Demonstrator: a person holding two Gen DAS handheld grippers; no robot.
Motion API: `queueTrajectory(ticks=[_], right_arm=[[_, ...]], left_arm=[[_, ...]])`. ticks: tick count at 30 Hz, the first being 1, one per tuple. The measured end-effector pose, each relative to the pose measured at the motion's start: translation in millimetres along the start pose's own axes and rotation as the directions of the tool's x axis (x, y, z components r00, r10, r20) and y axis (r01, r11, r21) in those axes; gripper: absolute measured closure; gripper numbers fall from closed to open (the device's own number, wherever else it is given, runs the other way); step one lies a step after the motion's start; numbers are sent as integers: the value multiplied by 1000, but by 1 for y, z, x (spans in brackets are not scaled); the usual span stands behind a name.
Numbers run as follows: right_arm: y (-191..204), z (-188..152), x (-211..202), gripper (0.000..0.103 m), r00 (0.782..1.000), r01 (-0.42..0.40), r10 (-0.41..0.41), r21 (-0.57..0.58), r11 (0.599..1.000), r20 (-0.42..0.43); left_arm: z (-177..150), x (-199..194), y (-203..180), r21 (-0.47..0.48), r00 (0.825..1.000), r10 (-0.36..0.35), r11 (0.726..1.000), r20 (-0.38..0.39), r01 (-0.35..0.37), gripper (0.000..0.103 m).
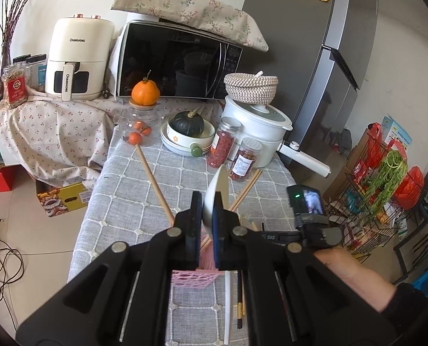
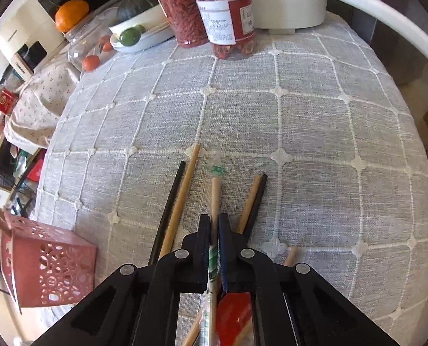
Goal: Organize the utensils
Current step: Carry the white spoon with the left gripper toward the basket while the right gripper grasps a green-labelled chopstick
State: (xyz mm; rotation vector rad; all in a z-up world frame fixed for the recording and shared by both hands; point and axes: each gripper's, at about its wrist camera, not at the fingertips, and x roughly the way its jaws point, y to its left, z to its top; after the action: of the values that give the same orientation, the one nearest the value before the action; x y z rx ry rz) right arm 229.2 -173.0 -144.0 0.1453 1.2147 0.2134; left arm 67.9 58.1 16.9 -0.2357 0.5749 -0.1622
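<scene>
Left gripper [image 1: 207, 210]: jaws drawn narrow and clamped on a white spoon [image 1: 217, 193], gripped at the bowl end, which stands up above the fingertips. The spoon is held above a pink perforated basket [image 1: 193, 279], seen just beneath the jaws in the left wrist view. Wooden chopsticks [image 1: 155, 184] are seen leaning out of the basket area toward the far side of the table; 1 long stick reaches almost to a glass jar [image 1: 140, 125] holding small orange fruit.

Right gripper [image 2: 214, 225]: jaws drawn narrow around a wrapped chopstick [image 2: 214, 201], its clear sleeve printed with green marks. Contact with both pads looks likely, though the gap is shadowed. The stick lies along the grey checked tablecloth [image 2: 300, 129], pointing away from the camera.

Beside it, on the cloth: a black chopstick [image 2: 170, 201] and a wooden chopstick [image 2: 185, 190] to the left, close together; another wood-and-black pair [image 2: 252, 199] to the right. A red spoon [image 2: 234, 314] is partly visible under the gripper body.

In the right wrist view the pink basket [image 2: 49, 262] stands at the left edge of the table, well apart from the loose chopsticks.

At the far end of the table: 2 jars of red dried goods [image 2: 185, 8], a bowl holding a dark green squash [image 1: 186, 124], and a white cooker [image 1: 254, 127].
</scene>
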Motion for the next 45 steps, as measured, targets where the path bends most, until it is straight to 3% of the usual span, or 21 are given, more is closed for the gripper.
queueTrajectory(ticks=[7,13,18,23,30,37,45], right_arm=[[-3,-9,-62,98,991,-53,53,-5,999,125],[5,-26,-118,98,956,-81,87,-34,996,280],[9,-38,-144,98,932,-117,126,-47,992,339],[12,-53,-161,98,906,-136,153,-73,988,394],[13,-56,-166,98,895,-126,153,-91,988,419],[11,-54,-161,98,898,-122,143,-77,990,416],[13,-56,-162,98,892,-121,144,-80,989,429]], left_arm=[[3,-3,5,-23,1000,9,1000,23,-9,96],[7,-7,0,10,995,52,999,87,-53,96],[11,-1,-3,36,976,110,992,190,-119,96],[12,17,3,-9,944,189,981,270,-194,96],[5,42,-4,7,907,247,964,341,-265,96],[-6,66,-11,50,906,279,949,319,-310,96],[-9,69,-12,76,911,278,946,306,-314,96]])
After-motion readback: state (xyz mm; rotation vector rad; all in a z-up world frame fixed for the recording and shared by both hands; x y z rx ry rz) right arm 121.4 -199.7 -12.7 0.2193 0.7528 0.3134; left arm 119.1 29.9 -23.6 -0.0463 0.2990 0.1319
